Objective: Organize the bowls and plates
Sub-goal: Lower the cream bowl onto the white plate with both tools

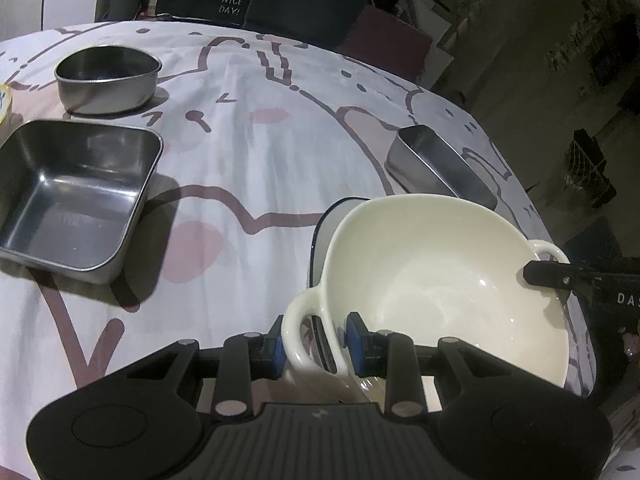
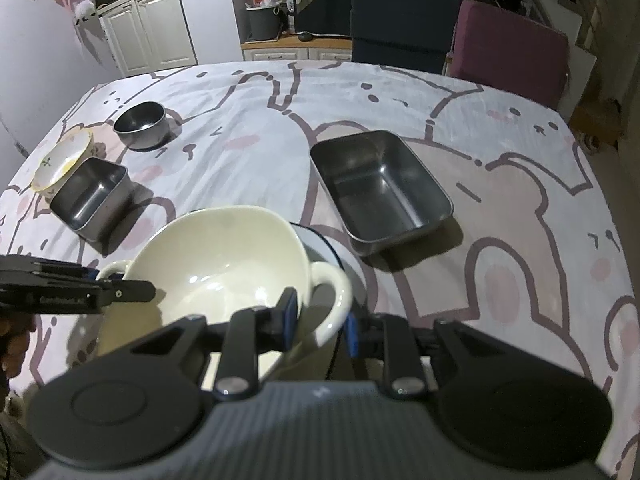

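**Two grippers, one cream bowl, both handles pinched**

Closest to the near edge of the table point(image 2: 520, 184), the cream two-handled bowl point(image 1: 432, 280) was held up between both grippers. The left gripper point(image 1: 316, 344) had its blue pads clamped on the bowl's left loop handle point(image 1: 304, 328), one pad outside the loop and one against the bowl wall. The right gripper point(image 2: 320, 320) did the same on the right loop handle point(image 2: 334, 292), jaws closed on it. So the line through the two handles ran pretty much left to right, parallel to the near edge, and the bowl was tipped with its mouth opening up and back toward the cameras.

Right behind and partly under the bowl sat a white dish with a dark rim point(image 2: 316, 240); I couldn't tell if the two were touching.

Further in, toward the right side, a rectangular steel tray point(image 2: 380, 188) lay flat and open side up, its long axis angled from near-right to far-left. Over on the left side, a smaller square steel tray point(image 1: 76, 196) sat empty, with a yellow-rimmed floral bowl point(image 2: 64, 160) leaning tilted just beside it near the left edge. Beyond those, a round steel bowl point(image 1: 108, 80) stood upright toward the far left corner.

All of it was on a pink and white cartoon tablecloth point(image 1: 260, 152). Past the far edge were a dark blue chair point(image 2: 404, 20) and a maroon chair point(image 2: 512, 52).
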